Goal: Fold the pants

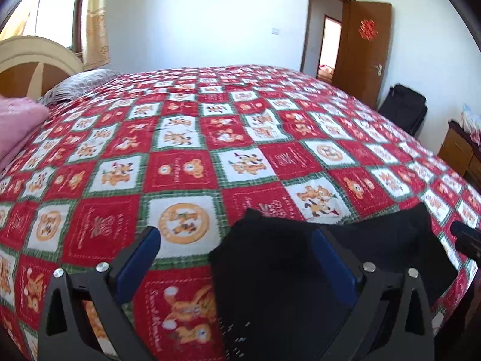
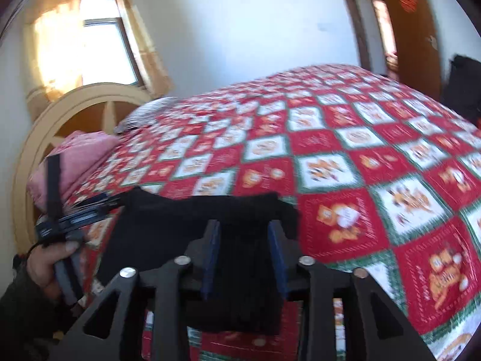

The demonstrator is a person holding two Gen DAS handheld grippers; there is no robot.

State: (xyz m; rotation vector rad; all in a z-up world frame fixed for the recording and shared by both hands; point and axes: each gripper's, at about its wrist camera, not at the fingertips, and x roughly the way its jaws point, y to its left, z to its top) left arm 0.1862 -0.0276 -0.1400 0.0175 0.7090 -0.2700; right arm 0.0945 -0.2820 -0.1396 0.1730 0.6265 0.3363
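Observation:
The black pants (image 1: 285,267) lie at the near edge of the bed, stretched between the two grippers. In the left wrist view my left gripper (image 1: 237,246) has its blue-padded fingers (image 1: 141,255) wide apart, with a raised corner of the pants lying against the right finger. In the right wrist view my right gripper (image 2: 245,240) has the black pants (image 2: 192,219) bunched between its fingers, which stand partly closed on the cloth. The left gripper (image 2: 87,207) shows there at the left, held by a hand, touching the pants' other end.
The bed carries a red, white and green patchwork quilt (image 1: 186,138). A pink blanket (image 1: 15,123) and a grey pillow (image 1: 81,84) lie by the headboard. A black suitcase (image 1: 405,108), a wooden cabinet (image 1: 463,156) and an open door (image 1: 363,51) stand at the right.

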